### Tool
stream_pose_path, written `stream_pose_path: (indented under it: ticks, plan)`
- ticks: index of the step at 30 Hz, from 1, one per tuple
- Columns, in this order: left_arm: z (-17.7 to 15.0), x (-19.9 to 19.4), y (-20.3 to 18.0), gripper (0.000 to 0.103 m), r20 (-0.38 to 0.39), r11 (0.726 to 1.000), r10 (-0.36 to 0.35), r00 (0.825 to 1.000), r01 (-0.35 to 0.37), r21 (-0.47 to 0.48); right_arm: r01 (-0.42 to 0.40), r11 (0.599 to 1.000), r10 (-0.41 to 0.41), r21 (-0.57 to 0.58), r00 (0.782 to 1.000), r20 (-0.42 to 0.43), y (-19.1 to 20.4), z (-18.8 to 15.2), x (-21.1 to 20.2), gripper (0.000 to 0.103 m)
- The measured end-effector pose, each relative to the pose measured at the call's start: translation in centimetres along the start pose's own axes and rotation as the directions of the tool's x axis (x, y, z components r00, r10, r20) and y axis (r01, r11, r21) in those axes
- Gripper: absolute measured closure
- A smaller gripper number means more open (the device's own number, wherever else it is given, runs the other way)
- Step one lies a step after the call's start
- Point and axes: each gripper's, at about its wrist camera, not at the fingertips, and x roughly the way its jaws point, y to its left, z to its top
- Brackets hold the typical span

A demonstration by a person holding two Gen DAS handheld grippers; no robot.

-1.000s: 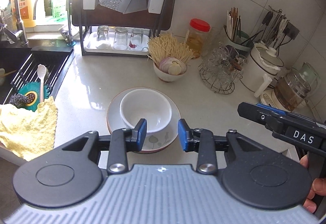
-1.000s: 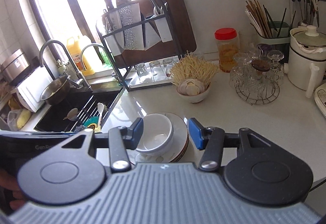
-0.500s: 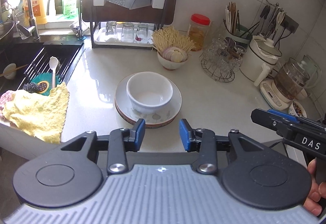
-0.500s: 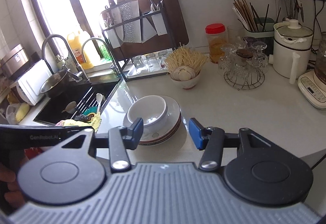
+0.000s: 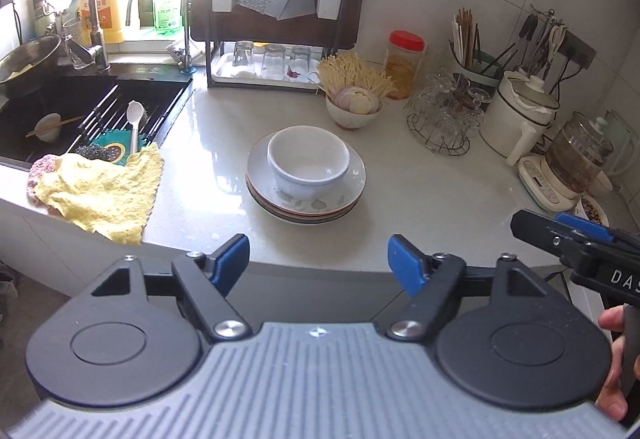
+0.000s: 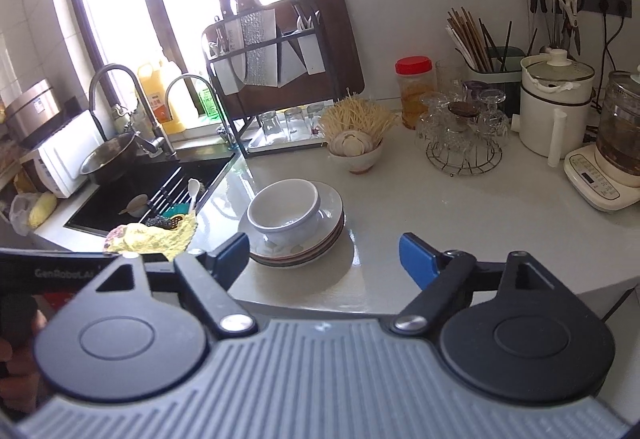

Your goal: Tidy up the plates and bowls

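Observation:
A white bowl [image 5: 307, 159] [image 6: 285, 210] sits upright on a stack of plates [image 5: 320, 204] [image 6: 326, 229] in the middle of the pale counter. My left gripper [image 5: 318, 259] hovers over the counter's front edge, short of the stack, its blue-padded jaws opening with nothing between them. My right gripper [image 6: 323, 256] also hangs back near the front edge, jaws opening and empty; the stack shows just beyond its left fingertip. The right gripper's body appears at the right edge of the left wrist view, held by a hand [image 5: 612, 359].
A black sink [image 5: 80, 107] with a drying rack, spoon and yellow cloth [image 5: 100, 191] lies left. Behind the stack stand a bowl of mushrooms and garlic [image 5: 354, 107], a dish rack with glasses [image 5: 276, 59], a red-lidded jar [image 5: 404, 59], a wire glass holder [image 5: 444, 119] and kettles [image 5: 520, 111].
Both grippers have pulled back from the bowl and plates toward the counter's front edge, and both sets of jaws have spread much wider. The stack has stayed put.

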Motion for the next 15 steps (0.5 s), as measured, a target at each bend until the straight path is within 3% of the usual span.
stream_pose_path:
  ticks: [6, 8, 9, 15]
  plan:
    - [-0.6, -1.7, -0.3, 0.008, 0.031, 0.999, 0.052, 0.998, -0.052, 0.005, -0.005, 1.000, 0.005, -0.008, 1.000, -0.003, -0.3, 0.0, -0.5, 0.016]
    - [-0.8, -2.0, -0.4, 0.007, 0.036, 0.998, 0.066, 0.997, -0.066, 0.005, -0.011, 1.000, 0.011, -0.014, 1.000, 0.006, -0.3, -0.1, -0.7, 0.001]
    - [-0.8, -2.2, -0.5, 0.006, 0.037, 0.997, 0.073, 0.997, -0.073, 0.008, -0.017, 1.000, 0.017, -0.013, 1.000, 0.016, -0.3, -0.2, -0.9, 0.000]
    - [-1.5, -2.8, -0.8, 0.005, 0.040, 0.995, 0.099, 0.994, -0.099, 0.015, -0.018, 1.000, 0.018, -0.006, 1.000, 0.009, -0.3, -0.6, -1.3, 0.000]
